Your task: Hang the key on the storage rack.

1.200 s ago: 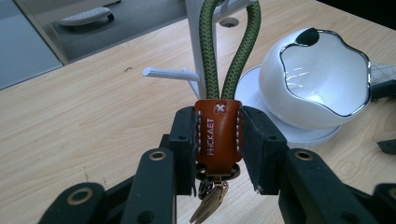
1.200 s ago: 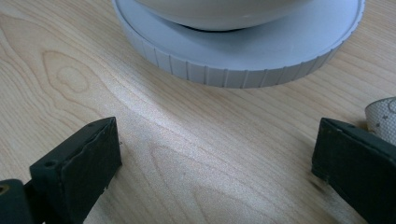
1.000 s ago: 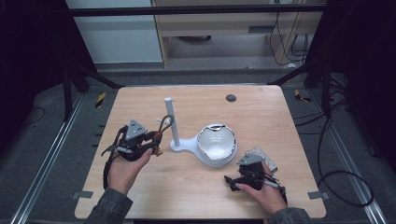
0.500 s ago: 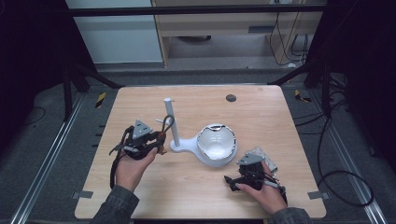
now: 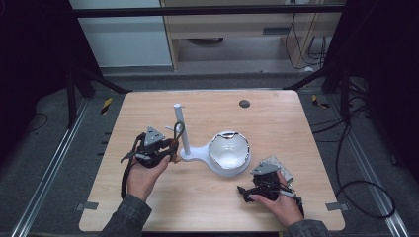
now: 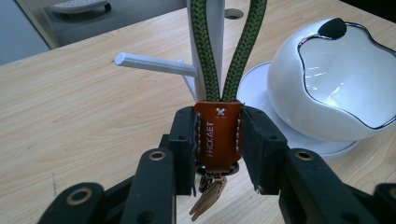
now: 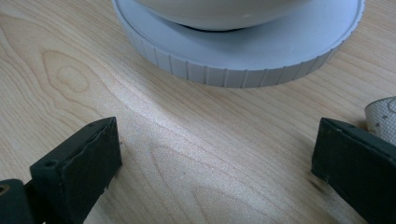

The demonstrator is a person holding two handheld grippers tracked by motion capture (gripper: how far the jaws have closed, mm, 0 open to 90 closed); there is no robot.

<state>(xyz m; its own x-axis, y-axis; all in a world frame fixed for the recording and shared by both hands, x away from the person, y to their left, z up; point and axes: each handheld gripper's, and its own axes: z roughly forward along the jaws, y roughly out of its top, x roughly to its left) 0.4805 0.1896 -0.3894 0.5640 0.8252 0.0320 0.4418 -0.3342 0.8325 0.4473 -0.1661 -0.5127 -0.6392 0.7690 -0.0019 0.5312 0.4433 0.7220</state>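
My left gripper (image 5: 171, 146) (image 6: 218, 140) is shut on the brown leather tab (image 6: 217, 133) of a key strap. The strap's green cord loop (image 6: 243, 51) (image 5: 178, 130) rises in front of the white stand's post (image 5: 179, 126) (image 6: 215, 42), next to its side peg (image 6: 154, 65). A small clip hangs below the tab. A white bowl (image 5: 228, 150) (image 6: 327, 88) sits on the stand's round base (image 7: 243, 56). My right gripper (image 5: 250, 186) (image 7: 217, 158) rests open on the table just before that base, with nothing between its jaws.
A pale perforated object (image 5: 277, 166) (image 7: 384, 116) lies beside my right gripper. A dark round spot (image 5: 244, 103) marks the wooden table (image 5: 276, 123) at the back. Dark floor, rails and cables surround the table.
My left hand has edged right toward the post with the strap in its grip. The right hand has stayed still.
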